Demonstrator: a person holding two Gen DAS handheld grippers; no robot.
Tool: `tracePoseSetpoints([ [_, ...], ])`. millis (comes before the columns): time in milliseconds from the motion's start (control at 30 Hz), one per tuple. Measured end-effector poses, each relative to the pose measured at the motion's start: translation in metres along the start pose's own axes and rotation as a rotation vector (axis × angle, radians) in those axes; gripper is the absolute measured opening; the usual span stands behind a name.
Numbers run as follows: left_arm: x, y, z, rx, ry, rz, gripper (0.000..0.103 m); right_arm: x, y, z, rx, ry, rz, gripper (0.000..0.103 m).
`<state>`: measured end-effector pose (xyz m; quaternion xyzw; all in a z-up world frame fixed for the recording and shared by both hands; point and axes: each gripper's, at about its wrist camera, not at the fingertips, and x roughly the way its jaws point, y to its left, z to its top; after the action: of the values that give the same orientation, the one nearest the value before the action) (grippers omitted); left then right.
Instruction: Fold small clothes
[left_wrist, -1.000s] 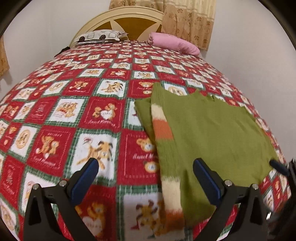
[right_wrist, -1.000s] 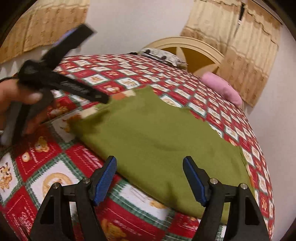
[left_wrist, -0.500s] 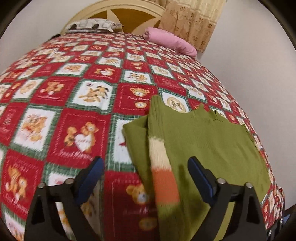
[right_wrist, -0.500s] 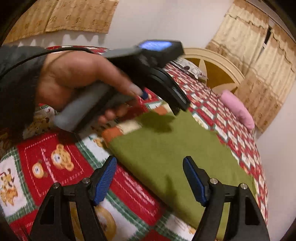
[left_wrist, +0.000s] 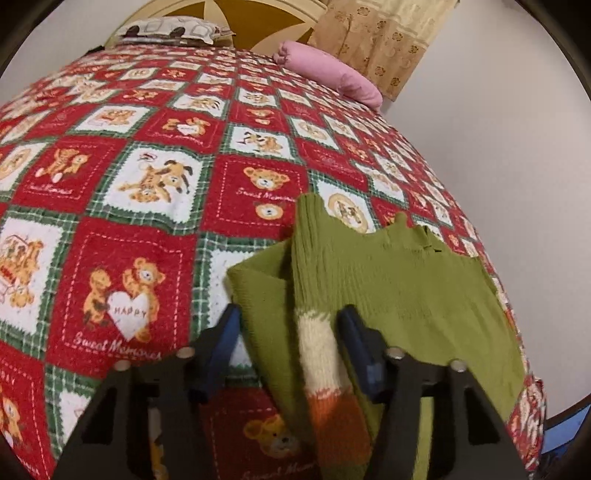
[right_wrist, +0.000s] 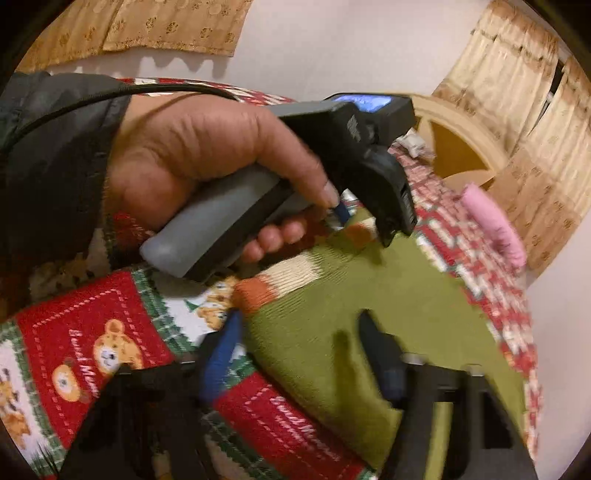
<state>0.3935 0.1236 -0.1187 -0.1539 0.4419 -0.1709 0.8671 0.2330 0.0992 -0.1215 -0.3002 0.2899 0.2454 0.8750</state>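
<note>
A small green knit sweater (left_wrist: 406, 288) with a cream and orange striped sleeve (left_wrist: 321, 354) lies flat on the bed, the sleeve folded over its left side. My left gripper (left_wrist: 290, 332) is open, its fingers straddling the sweater's left edge and the striped sleeve. In the right wrist view the sweater (right_wrist: 369, 314) fills the middle. My right gripper (right_wrist: 299, 339) is open, its fingers straddling the sweater's near corner. The left hand and its gripper body (right_wrist: 258, 177) show above the sleeve there.
The bed has a red, white and green teddy-bear quilt (left_wrist: 147, 206). A pink pillow (left_wrist: 332, 77) and a patterned pillow (left_wrist: 170, 29) lie by the headboard. A white wall (left_wrist: 498, 129) runs close along the bed's right side. Curtains (right_wrist: 517, 110) hang behind.
Both grippers have moved in and down onto the sweater. The left one now straddles the sleeve edge, the right one the near corner. Both jaws have narrowed somewhat.
</note>
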Motion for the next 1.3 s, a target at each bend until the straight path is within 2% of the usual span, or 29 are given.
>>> tracePoseSetpoints([
  [33, 0.001, 0.002, 0.001, -0.007, 0.002, -0.006, 0.049, 0.0, -0.002, 0.0, 0.013, 0.004, 0.023, 0.037],
  [67, 0.001, 0.003, 0.001, -0.012, 0.006, -0.013, 0.044, 0.001, -0.003, 0.001, 0.025, 0.008, 0.046, 0.023],
  [100, 0.002, 0.003, 0.002, -0.006, 0.01, -0.02, 0.034, 0.0, -0.004, 0.002, 0.04, 0.013, 0.073, 0.014],
  [167, 0.003, 0.003, 0.004, -0.001, 0.019, -0.033, 0.021, -0.002, -0.007, 0.002, 0.059, 0.013, 0.091, 0.01],
  [200, 0.002, 0.003, 0.005, -0.005, 0.023, -0.048, 0.017, -0.003, -0.008, 0.002, 0.062, 0.012, 0.098, 0.009],
  [367, -0.002, -0.001, 0.01, -0.014, 0.028, -0.054, 0.014, -0.02, -0.021, -0.002, 0.114, -0.02, 0.121, 0.008],
  [533, -0.012, 0.001, 0.017, -0.1, 0.021, -0.118, 0.013, -0.033, -0.043, -0.007, 0.226, -0.057, 0.155, 0.007],
  [767, -0.02, -0.017, 0.027, -0.139, 0.005, -0.163, 0.013, -0.046, -0.086, -0.025, 0.392, -0.083, 0.173, 0.006],
  [933, -0.024, -0.044, 0.035, -0.143, -0.011, -0.214, 0.013, -0.064, -0.115, -0.041, 0.48, -0.117, 0.172, 0.006],
  [1300, -0.022, -0.13, 0.05, -0.062, -0.018, -0.287, 0.013, -0.1, -0.178, -0.092, 0.658, -0.175, 0.151, 0.006],
])
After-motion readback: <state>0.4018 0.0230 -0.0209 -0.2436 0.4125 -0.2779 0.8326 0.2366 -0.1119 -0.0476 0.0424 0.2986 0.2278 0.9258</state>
